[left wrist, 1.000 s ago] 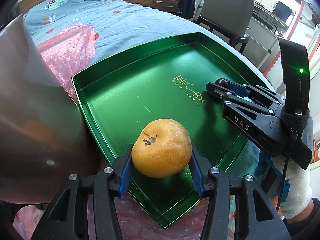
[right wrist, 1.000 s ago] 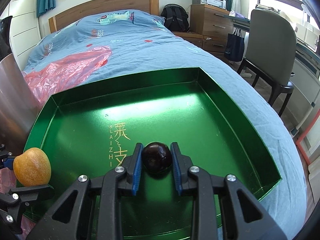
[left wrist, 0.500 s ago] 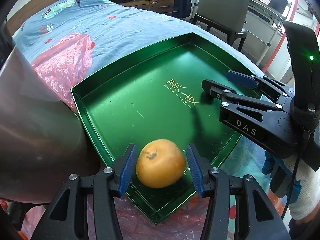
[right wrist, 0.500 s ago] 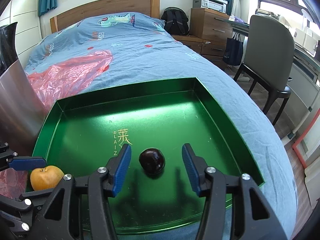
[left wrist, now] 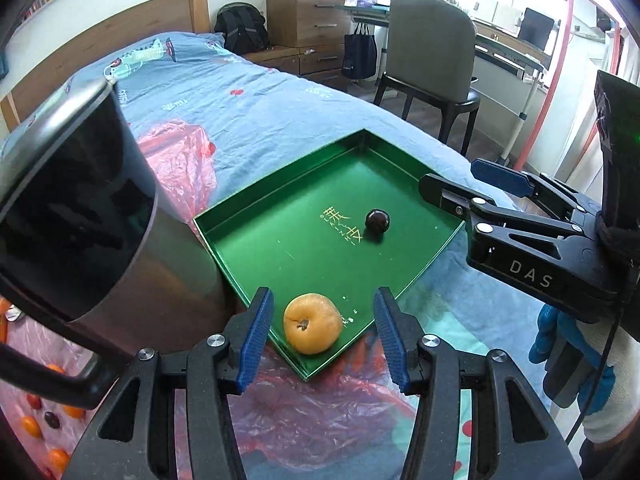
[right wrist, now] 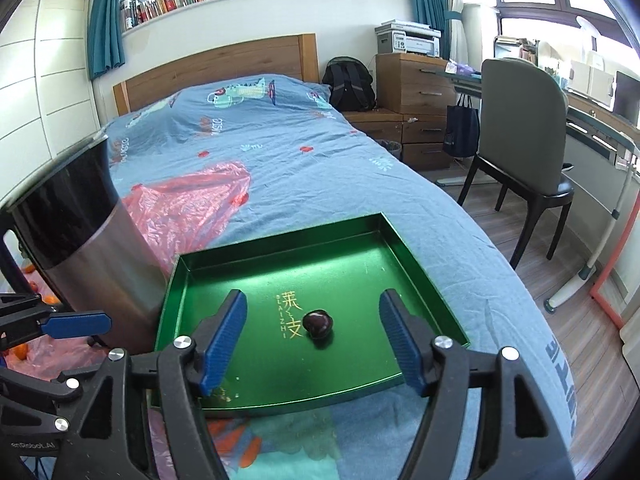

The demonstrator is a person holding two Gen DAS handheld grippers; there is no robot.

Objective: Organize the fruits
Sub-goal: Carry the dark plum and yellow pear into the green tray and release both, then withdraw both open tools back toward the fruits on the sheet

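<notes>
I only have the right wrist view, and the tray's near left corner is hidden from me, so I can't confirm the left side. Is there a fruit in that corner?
Observer: Yes, an orange fruit lies in the near corner of the green tray, stem end facing the left camera.
Operator: Is the left gripper holding it?
Observer: No. The left gripper is open, with a clear gap between each of its jaws and the fruit.
Operator: I see bits of orange past the steel bin. Only orange ones there?
Observer: No, a small dark fruit lies among the small orange fruits on the pink plastic sheet.
</notes>
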